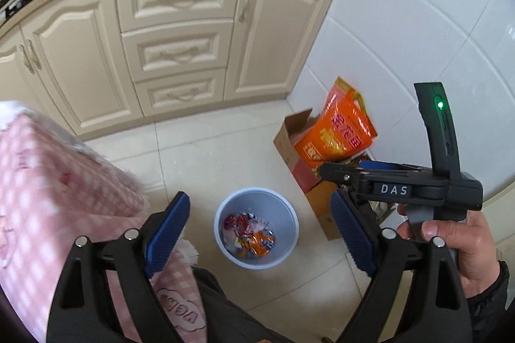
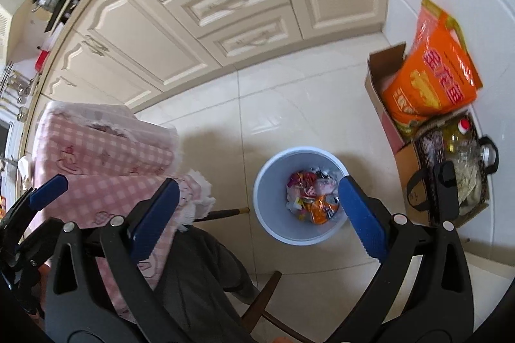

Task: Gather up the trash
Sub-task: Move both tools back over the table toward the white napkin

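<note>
The round pale-blue plastic bin [image 2: 301,195], wrappers apparently at its bottom, stands on the tiled floor below and ahead of both empty, wide-open grippers: right gripper [image 2: 257,211] and left gripper [image 1: 257,233] alike frame it.

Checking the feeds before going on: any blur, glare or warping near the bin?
Left wrist view: bin sharp, cabinets bowed by the fisheye, orange bag slightly smeared. Right wrist view: bin clear, soft sheen on floor, black corners.
</note>
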Demonstrator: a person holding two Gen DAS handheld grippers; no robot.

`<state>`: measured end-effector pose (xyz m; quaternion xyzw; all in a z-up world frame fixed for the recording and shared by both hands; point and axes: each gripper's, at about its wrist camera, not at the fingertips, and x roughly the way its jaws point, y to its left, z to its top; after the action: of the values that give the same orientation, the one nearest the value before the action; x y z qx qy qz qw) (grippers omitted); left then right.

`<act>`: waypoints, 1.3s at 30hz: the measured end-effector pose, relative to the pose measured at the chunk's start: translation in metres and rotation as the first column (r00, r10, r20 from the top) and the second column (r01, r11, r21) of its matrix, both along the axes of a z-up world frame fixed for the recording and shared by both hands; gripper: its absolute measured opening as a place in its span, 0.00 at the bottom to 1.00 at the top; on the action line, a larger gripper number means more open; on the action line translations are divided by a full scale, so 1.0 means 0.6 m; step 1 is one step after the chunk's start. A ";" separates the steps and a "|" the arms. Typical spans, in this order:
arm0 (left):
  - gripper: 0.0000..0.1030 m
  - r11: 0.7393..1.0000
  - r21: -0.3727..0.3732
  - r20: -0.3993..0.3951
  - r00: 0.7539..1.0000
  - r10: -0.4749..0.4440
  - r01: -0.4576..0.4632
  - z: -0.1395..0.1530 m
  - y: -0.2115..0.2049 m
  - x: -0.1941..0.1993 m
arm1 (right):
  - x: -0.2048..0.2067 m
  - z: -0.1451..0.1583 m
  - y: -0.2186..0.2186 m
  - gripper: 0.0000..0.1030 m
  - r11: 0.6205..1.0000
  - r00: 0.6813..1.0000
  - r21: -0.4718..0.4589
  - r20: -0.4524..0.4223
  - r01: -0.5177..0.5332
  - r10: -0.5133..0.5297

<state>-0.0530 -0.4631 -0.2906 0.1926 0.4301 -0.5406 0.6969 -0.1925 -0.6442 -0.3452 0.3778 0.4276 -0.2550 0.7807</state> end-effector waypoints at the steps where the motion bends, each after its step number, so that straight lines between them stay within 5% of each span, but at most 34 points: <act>1: 0.84 1.000 -0.008 0.005 1.000 0.006 -0.006 0.007 0.007 0.002 | 0.005 0.010 0.004 0.94 1.000 1.000 -0.009 0.006 -0.006 0.006; 10: 0.84 0.991 -0.086 0.060 0.992 0.112 -0.106 0.092 0.116 0.048 | 0.068 0.119 0.070 0.94 0.992 0.991 -0.094 0.096 -0.087 0.096; 19: 0.84 0.947 -0.182 0.112 0.951 0.288 -0.265 0.177 0.248 0.103 | 0.151 0.203 0.159 0.94 0.964 0.960 -0.165 0.156 -0.206 0.232; 22: 0.84 0.919 -0.219 0.135 0.923 0.362 -0.328 0.202 0.297 0.115 | 0.181 0.240 0.200 0.94 0.948 0.938 -0.194 0.195 -0.251 0.288; 33: 0.84 0.760 -0.350 0.255 0.724 0.640 -0.548 0.283 0.477 0.144 | 0.277 0.355 0.377 0.94 0.836 0.797 -0.339 0.290 -0.432 0.530; 39: 0.84 0.723 -0.335 0.266 0.676 0.687 -0.604 0.269 0.526 0.169 | 0.313 0.377 0.443 0.94 0.777 0.739 -0.406 0.290 -0.481 0.608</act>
<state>0.0485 -0.1477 -0.1293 0.0481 0.2677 -0.2544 0.9281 -0.0045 -0.3785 -0.1191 0.1536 0.3039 0.0092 0.9402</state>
